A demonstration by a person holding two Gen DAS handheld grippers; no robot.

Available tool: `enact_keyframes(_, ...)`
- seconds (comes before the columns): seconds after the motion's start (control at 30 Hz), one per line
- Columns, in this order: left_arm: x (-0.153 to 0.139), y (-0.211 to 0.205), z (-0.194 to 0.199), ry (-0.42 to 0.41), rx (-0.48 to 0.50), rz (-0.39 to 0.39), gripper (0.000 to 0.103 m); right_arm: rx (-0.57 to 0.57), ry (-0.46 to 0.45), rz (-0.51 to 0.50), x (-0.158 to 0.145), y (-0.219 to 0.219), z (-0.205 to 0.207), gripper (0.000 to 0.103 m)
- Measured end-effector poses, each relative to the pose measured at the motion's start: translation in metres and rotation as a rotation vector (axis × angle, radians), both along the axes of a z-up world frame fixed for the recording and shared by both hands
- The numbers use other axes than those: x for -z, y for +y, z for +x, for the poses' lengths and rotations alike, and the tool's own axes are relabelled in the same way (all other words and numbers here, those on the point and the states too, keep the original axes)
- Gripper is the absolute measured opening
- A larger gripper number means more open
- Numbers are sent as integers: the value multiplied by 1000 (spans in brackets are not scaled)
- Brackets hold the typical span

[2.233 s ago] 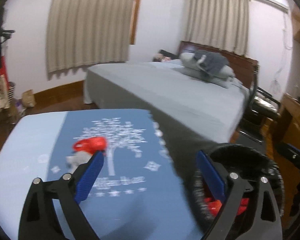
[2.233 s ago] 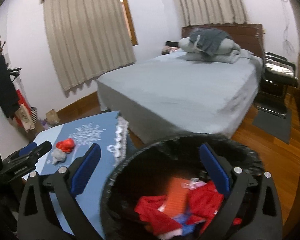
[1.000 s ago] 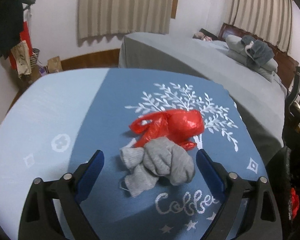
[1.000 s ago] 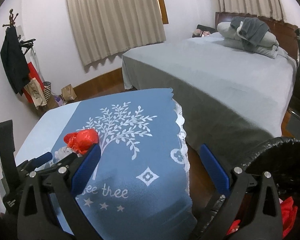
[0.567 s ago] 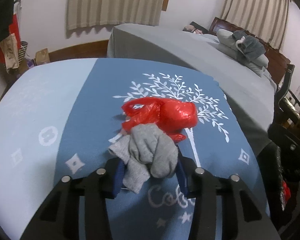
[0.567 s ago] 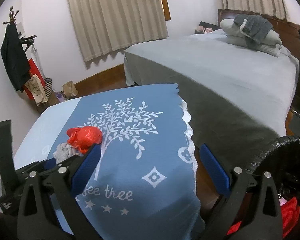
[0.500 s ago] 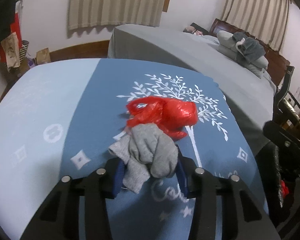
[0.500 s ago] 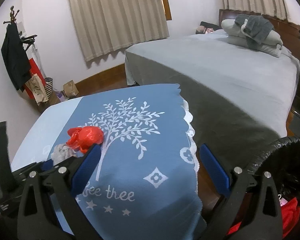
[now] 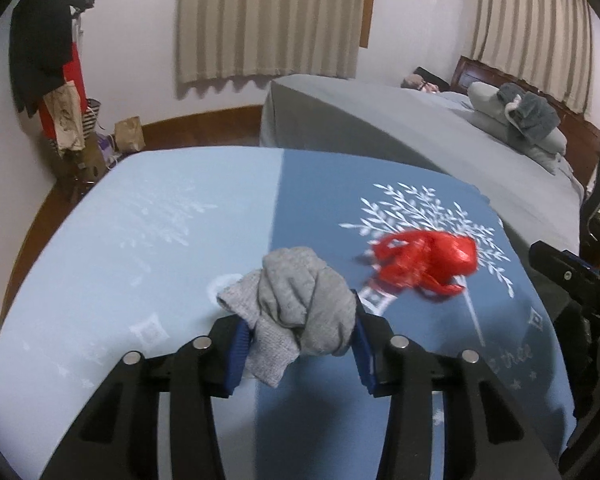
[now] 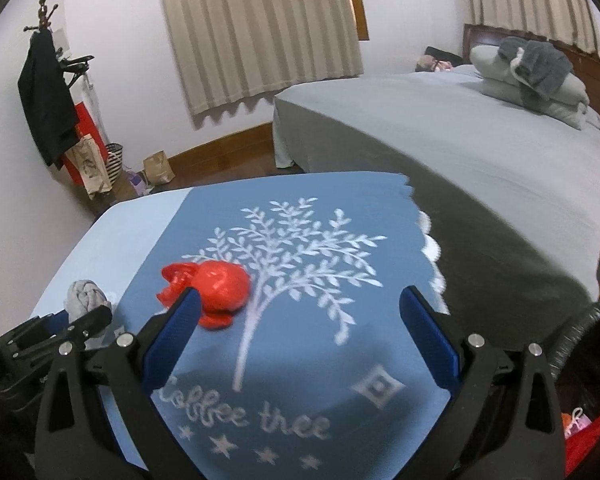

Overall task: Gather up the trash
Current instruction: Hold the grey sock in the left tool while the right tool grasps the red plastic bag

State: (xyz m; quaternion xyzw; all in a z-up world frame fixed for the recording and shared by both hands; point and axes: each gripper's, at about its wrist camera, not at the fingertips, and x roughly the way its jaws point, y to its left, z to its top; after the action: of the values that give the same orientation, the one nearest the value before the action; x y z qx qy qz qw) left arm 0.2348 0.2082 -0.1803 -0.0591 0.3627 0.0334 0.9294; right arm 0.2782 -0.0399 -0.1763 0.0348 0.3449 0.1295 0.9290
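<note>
My left gripper (image 9: pixel 298 350) is shut on a crumpled grey cloth (image 9: pixel 300 312), lifted a little off the blue tablecloth (image 9: pixel 172 240). The same grey cloth (image 10: pixel 85 295) shows at the lower left of the right wrist view, between the left gripper's pads. A crumpled red plastic bag (image 9: pixel 426 258) lies on the white tree print, to the right of the cloth. My right gripper (image 10: pixel 300 340) is open above the cloth, its left pad just in front of the red plastic bag (image 10: pixel 214 288). The black-lined trash bin (image 10: pixel 580 360) sits at the lower right, with red scraps inside.
A grey bed (image 10: pixel 480 152) with pillows stands beyond the table on the right. A coat rack (image 10: pixel 46 92) with dark clothes and paper bags (image 10: pixel 158 168) stand by the left wall. The tablecloth's scalloped edge (image 10: pixel 430 248) hangs at the right side.
My left gripper shut on the grey cloth and carried it left, away from the red bag. The right gripper moved over the table toward the red bag, still open.
</note>
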Motion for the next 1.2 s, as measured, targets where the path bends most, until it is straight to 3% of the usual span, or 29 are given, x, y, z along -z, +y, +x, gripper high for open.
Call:
enact_keyframes(0.5,-4,34,0,-21,-61,21,45,-104,67,-20,23,64,39,96)
enact_keyframes(0.9,-8,31,-2,-34,-68,15,45,-200,146,9,25,77,47,41)
enact_keyframes(1.2,-24,19,-9,-67,-59,17,45,-200,96,36,-1,72,27,38)
